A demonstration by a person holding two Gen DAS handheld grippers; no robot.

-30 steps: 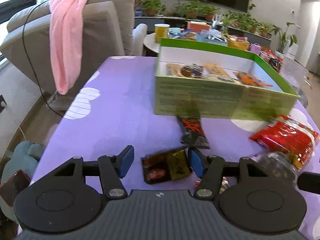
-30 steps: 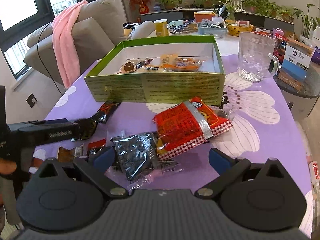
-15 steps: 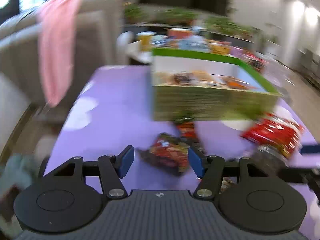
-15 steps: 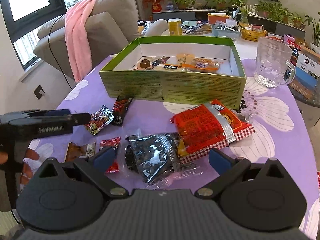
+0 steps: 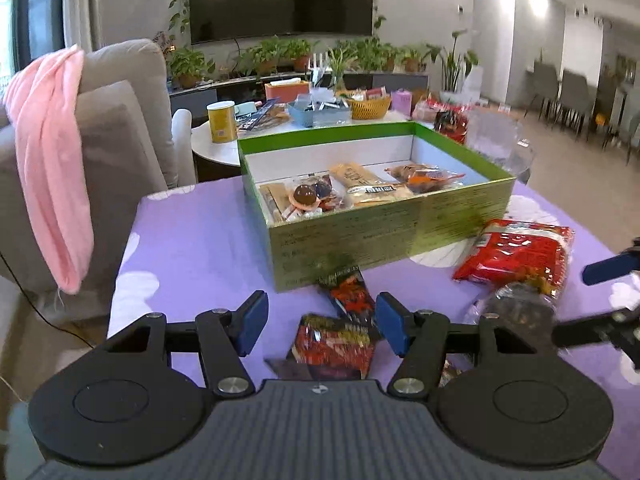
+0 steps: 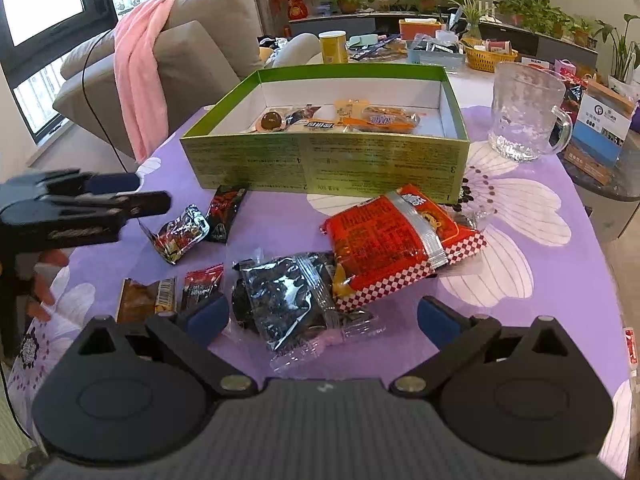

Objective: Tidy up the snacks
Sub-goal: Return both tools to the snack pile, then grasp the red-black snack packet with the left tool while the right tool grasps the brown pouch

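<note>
Currently left gripper jaws apart, nothing held, hovering over a small red snack packet lying on the purple tabletop. A dark red packet sits just beyond at 12 o'clock, touching the green box. Box holds several wrapped snacks. Right gripper jaws apart too, straddling a clear bag of dark snacks, not clamped. Big red bag overlaps that bag at 1 o'clock. Glass mug at 2 o'clock, just right of the box. Two small packets near the right gripper's left finger.
</note>
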